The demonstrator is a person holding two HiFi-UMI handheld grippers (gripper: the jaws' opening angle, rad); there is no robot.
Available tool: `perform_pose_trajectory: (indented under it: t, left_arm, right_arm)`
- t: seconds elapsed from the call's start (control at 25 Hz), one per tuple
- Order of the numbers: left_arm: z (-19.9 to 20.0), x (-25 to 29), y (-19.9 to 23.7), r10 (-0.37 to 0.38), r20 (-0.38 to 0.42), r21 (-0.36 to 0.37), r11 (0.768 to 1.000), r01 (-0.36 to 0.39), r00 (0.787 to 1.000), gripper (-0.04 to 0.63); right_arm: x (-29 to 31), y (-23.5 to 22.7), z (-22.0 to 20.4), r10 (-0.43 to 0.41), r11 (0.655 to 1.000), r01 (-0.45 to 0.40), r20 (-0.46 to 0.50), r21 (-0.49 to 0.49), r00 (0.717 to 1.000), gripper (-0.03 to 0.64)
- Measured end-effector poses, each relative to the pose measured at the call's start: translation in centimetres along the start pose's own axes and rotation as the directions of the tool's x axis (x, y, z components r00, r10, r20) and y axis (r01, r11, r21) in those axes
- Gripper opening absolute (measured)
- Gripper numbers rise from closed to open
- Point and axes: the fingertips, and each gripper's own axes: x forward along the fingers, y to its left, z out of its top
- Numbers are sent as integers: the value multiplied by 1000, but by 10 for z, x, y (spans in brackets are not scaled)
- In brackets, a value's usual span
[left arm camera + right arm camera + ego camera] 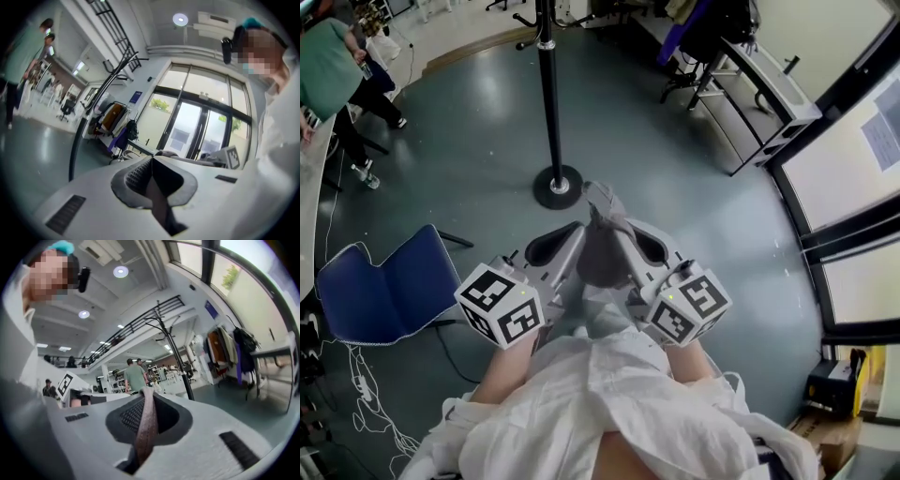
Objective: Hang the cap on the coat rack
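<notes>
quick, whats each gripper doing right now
left gripper: shut on the cap, gripping its edge
right gripper: shut on the same cap, fabric pinched between its jaws

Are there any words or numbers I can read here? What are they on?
No text here can be read.
The blue sign on the wall: too small.
The sheet on the window: print too blurred.
The left marker cube and right marker cube: black-and-white squares, no words.
The cap: no print shows.

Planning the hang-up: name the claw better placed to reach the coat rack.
Left, probably: both claws are shut on the cap, but the coat rack stands nearer the left claw than the right claw.
</notes>
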Motion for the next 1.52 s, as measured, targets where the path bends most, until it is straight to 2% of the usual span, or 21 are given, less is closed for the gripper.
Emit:
perform_pose_trajectory:
  t: [0.08, 0.2, 0.36, 0.52, 0.76, 1.16, 1.52]
  left_arm:
    - [12, 14, 10, 8, 1, 65, 998, -8, 1000, 15]
    - [45, 15, 34, 20, 78, 21, 1000, -21, 997, 15]
    - [57, 28, 73, 107, 75, 70, 991, -113, 991, 15]
    - [68, 45, 94, 107, 97, 40, 993, -111, 990, 15]
    - [81, 82, 113, 105, 87, 74, 991, -111, 991, 15]
    - [97, 114, 150, 133, 90, 69, 988, -140, 987, 15]
    - [108, 130, 165, 157, 98, 60, 985, -164, 983, 15]
  right_arm:
    - [12, -14, 7, -3, 1000, 3, 5, -4, 1000, 11]
    - [29, -23, 17, 6, 1000, -6, 17, 27, 1000, 11]
    - [62, -44, 39, 25, 999, -26, 29, 24, 999, 11]
    - [89, -60, 52, 36, 999, -36, 33, 7, 999, 11]
    - [121, -87, 65, 66, 998, -66, 20, -20, 998, 11]
    - [160, -112, 78, 109, 993, -108, 22, -40, 994, 11]
    - [182, -124, 90, 153, 988, -152, 19, -31, 988, 11]
